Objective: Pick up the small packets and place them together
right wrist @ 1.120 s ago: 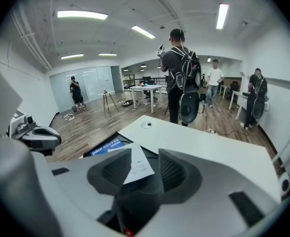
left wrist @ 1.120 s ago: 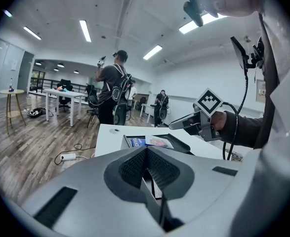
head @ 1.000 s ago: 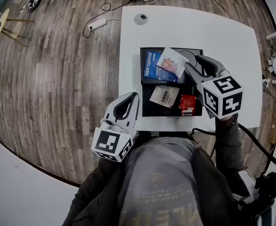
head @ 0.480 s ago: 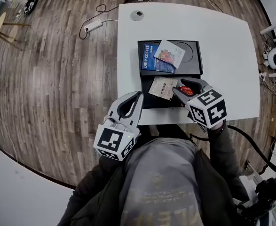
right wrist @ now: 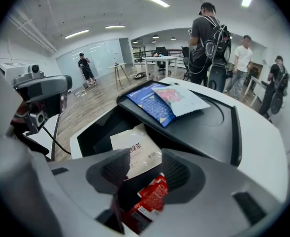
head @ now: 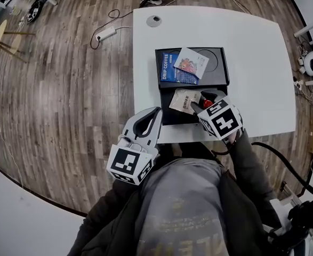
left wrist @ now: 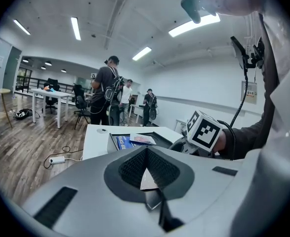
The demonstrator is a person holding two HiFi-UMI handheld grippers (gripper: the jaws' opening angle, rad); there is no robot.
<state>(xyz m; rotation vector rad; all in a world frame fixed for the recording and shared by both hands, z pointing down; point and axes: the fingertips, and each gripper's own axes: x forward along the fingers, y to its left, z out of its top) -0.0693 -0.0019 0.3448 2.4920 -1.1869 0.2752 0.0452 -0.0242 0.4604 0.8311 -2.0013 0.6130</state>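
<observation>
The right gripper (head: 209, 97) points steeply down over the near end of the black tray (head: 216, 63), with the person's hand behind its marker cube. From the head view its jaws stand apart around a small red packet (head: 207, 104) at about 5 o'clock on the tray. A beige packet (head: 184, 100) lies just beside it at 9 o'clock. At the tray's far end, around 11 o'clock, a pale illustrated packet (head: 191, 63) rests partly on a blue drip coffee packet (head: 169, 68). The left gripper (head: 156, 111) hangs off the white table (head: 252, 47) at its 7 o'clock edge.

In the left gripper view that gripper's jaws meet at the tips with nothing held. The table and the other gripper's marker cube (left wrist: 204, 131) sit beyond, at 2 o'clock.

The right gripper view settles the grip. The red packet lies flat between the spread jaws and I see no pad pressing on it. The beige packet's corner reaches in from 12 o'clock, touching or overlapping the red one.

I judge this to be the grasp on the red packet. To do it well, the jaws should settle until both pads flank its middle, staying on the near side so the beige corner is not pinched too. After a firm close it should lift straight up, then carry toward the pair at the far end.
</observation>
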